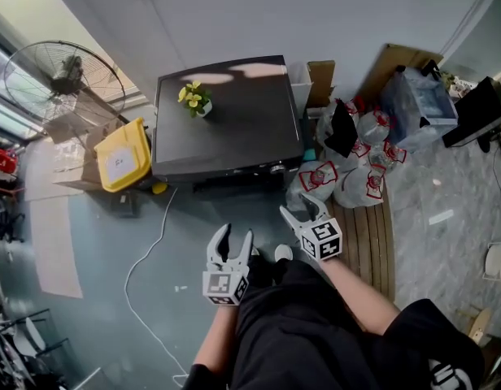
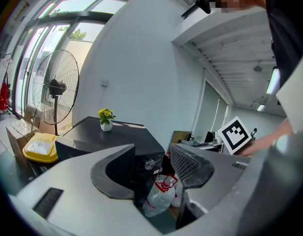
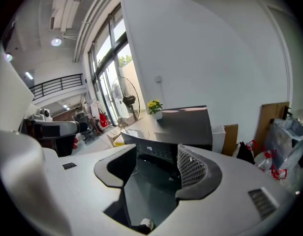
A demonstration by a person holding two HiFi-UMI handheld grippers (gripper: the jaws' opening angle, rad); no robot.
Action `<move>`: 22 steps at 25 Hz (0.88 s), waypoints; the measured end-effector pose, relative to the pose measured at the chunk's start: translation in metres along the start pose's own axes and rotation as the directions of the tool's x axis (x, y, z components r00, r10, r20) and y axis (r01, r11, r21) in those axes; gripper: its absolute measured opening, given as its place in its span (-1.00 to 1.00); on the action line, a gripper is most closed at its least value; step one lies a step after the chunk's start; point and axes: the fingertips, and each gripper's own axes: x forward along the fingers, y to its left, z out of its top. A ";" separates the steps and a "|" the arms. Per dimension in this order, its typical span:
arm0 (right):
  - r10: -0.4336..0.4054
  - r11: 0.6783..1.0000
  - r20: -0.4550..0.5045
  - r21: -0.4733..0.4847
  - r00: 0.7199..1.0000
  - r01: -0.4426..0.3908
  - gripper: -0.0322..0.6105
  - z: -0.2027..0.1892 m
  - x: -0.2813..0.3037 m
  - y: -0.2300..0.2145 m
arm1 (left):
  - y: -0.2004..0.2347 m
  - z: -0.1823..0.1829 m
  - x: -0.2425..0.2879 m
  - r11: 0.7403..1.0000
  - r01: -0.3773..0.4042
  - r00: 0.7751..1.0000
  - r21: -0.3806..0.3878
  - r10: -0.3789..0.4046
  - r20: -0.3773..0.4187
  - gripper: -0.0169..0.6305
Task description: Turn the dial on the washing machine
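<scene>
Your left gripper [image 1: 235, 234] and right gripper [image 1: 301, 207] hang near your legs, both claws spread and empty. Farther off, the dial [image 1: 276, 168] sits at the right end of the washing machine [image 1: 226, 120] front panel, well apart from both. It looks small, rigid and smooth, so pinch squarely across its rim. A flower pot [image 1: 196, 101] tops the lid, with plastic bags [image 1: 348, 177] right and a yellow bin [image 1: 120, 157] left

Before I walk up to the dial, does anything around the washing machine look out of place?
Yes. A flower pot stands on the washing machine top, filled plastic bags lie heaped on the floor beside its dial end, and a white cable trails loose across the floor in front.
</scene>
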 end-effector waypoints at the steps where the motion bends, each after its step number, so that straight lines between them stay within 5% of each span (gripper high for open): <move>1: -0.012 1.000 -0.003 0.002 1.000 0.012 -0.18 -0.001 0.005 -0.001 | 0.003 -0.001 0.001 1.000 0.006 1.000 -0.004 -0.006 0.001 -0.32; 22: -0.164 0.985 -0.076 0.050 0.984 0.168 -0.18 -0.040 0.113 -0.060 | 0.015 -0.027 0.067 0.993 0.115 0.993 0.008 -0.115 -0.032 -0.32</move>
